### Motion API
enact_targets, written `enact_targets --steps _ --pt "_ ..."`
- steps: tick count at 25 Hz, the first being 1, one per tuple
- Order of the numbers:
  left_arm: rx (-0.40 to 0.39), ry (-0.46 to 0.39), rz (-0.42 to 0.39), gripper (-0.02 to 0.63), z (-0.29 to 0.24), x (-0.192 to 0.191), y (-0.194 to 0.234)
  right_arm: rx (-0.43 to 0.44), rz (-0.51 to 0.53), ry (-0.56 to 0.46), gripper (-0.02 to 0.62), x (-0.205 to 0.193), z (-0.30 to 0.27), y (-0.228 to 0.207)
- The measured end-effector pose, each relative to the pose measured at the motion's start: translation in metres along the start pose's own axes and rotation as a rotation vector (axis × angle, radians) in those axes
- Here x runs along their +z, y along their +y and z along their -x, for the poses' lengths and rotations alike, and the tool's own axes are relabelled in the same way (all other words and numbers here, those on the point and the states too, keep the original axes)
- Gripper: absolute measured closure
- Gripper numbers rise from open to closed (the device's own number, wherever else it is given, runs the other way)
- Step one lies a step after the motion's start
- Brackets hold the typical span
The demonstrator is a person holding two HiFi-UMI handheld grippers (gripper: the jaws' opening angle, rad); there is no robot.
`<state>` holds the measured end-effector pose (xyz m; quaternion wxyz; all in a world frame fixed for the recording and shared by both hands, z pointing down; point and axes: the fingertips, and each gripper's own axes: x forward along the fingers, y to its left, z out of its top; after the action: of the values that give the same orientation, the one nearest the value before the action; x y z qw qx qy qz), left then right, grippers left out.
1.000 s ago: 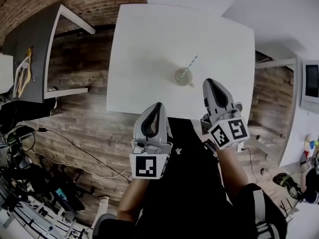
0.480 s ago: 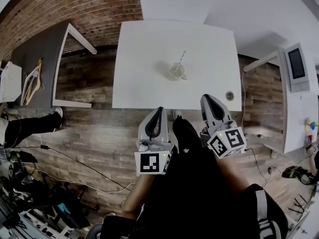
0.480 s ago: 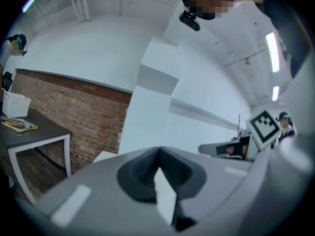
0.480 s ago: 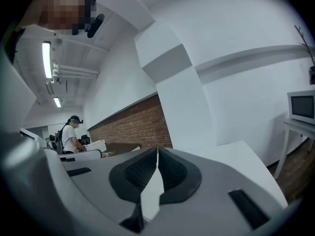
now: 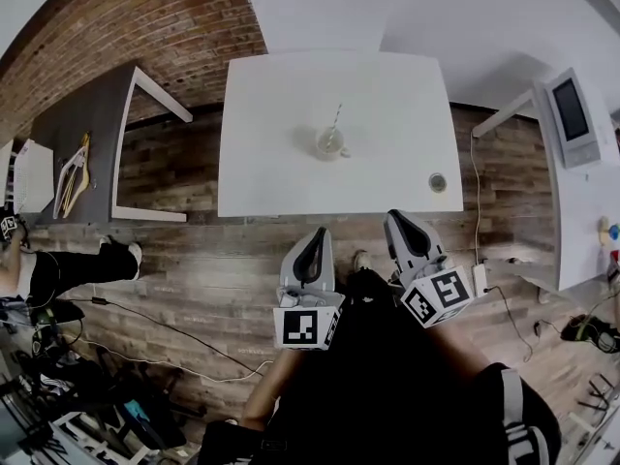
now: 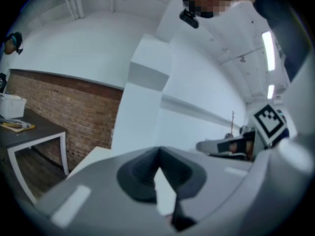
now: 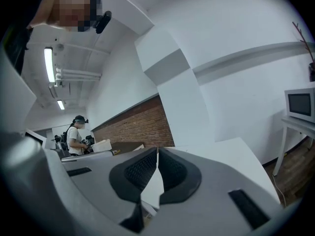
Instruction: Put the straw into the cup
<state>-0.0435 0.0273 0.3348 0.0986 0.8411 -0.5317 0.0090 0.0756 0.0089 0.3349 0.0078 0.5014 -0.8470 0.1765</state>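
Straw [image 5: 336,116] stands in the cup [image 5: 329,144] on the table [image 5: 281,172], task seemingly finished; left gripper [image 5: 312,232] and right gripper [image 5: 396,217] hang well clear, jaws pressed together, empty.

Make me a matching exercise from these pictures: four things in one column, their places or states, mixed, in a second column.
1. thin straw
2. small round grey disc
3. light wooden hangers
4. left gripper

A. on the dark grey side table
B. fingers shut, holding nothing
C. standing in the clear glass cup
D. on the white table, near its right front corner

Pairs: 1-C, 2-D, 3-A, 4-B
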Motion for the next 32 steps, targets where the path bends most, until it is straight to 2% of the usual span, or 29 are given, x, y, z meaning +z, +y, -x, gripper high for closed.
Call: enact_targets --steps 8,15,32 --pt "0.005 0.021 -0.036 0.603 -0.008 -0.001 -0.030 0.052 0.011 0.006 0.581 -0.001 0.020 -0.005" --pt "0.008 0.010 -0.057 0.603 -0.012 0.004 -0.042 0.052 0.014 -0.011 0.581 0.002 0.028 -0.015" --pt "0.033 -0.007 -0.058 0.603 -0.020 0.014 -0.044 0.078 0.015 -0.004 0.588 0.007 0.023 -0.022"
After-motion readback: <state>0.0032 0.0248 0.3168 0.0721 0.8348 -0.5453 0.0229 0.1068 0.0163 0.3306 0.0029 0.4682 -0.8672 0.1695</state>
